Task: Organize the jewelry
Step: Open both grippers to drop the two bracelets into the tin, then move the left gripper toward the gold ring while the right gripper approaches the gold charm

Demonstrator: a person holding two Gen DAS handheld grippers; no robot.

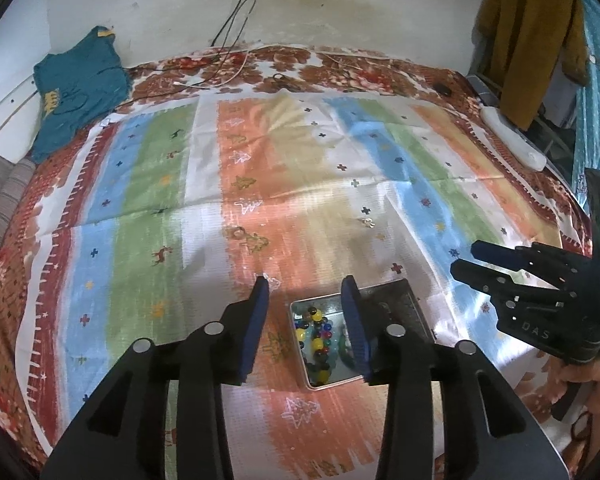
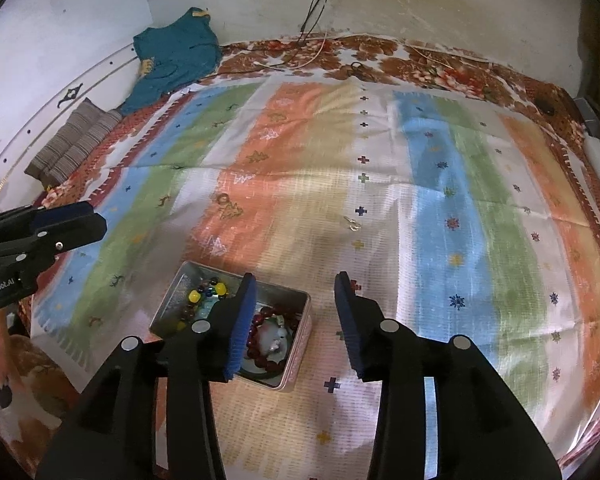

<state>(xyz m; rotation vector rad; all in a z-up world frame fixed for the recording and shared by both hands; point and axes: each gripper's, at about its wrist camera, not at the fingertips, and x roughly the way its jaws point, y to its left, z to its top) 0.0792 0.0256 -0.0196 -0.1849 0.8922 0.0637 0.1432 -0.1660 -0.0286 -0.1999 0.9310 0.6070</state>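
tin [image 2: 300, 320]: part behind tongs finger | small trinket [image 2: 353, 224]: unidentifiable

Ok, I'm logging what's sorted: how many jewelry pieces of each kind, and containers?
Rectangular metal tin: 1
Multicoloured bead strand in tin: 1
Dark red bead bracelet in tin: 1
Small silvery piece loose on striped cloth: 1
Total: 4

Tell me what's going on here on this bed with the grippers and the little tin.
A person is sorting jewelry with a handheld gripper in each hand. An open metal tin sits on the striped cloth, already holding multicolored beads and a dark red bead bracelet. Both the left gripper and the right gripper are open, holding nothing, near the tin. One small silvery piece, maybe an earring, lies loose on the cloth beyond the tin.
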